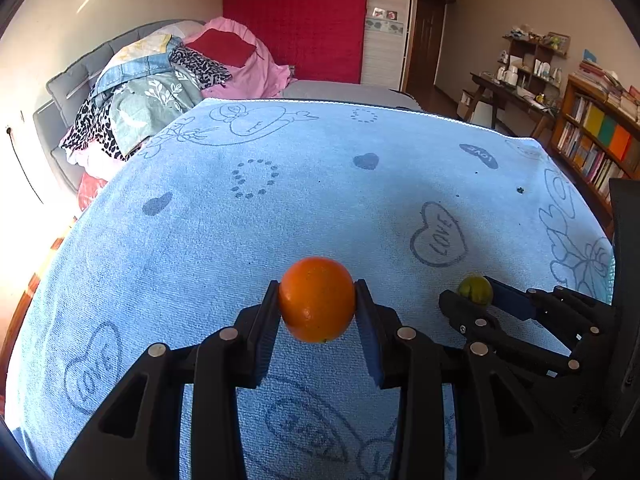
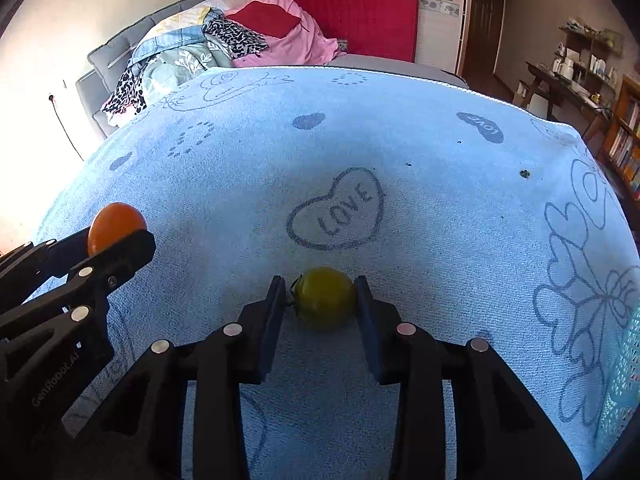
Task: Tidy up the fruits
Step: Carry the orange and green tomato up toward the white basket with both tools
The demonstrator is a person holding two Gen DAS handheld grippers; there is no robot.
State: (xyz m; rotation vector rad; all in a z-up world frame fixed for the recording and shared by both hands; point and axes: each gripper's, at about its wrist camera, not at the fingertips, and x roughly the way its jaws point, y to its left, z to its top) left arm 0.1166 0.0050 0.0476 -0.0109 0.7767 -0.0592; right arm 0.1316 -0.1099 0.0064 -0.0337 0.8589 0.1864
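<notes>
**Both fruits gripped, sorting not yet finished**

We have one fruit in each tool. The left gripper (image 1: 316, 300) has its fingers (image 1: 266, 320) clenched on the orange (image 1: 316, 298), which sits between the pads, at or just above the blue towel (image 1: 280, 200) covering the desk; we cannot tell whether it touches. The right gripper (image 2: 320, 300) grasps the small yellow-green fruit (image 2: 326, 298), pressed on both sides, low over the towel near the "LOVE" heart.

We judge the picking stage done and the placing still ahead. A pale green basket (image 2: 624, 380) shows at the far right edge of the right wrist view, probably where the fruits go; we cannot see inside it. No other loose fruit appears on the towel.

Both tools lie side by side, pointing forward across the towel, close to level, the left one just beside the right.
</notes>
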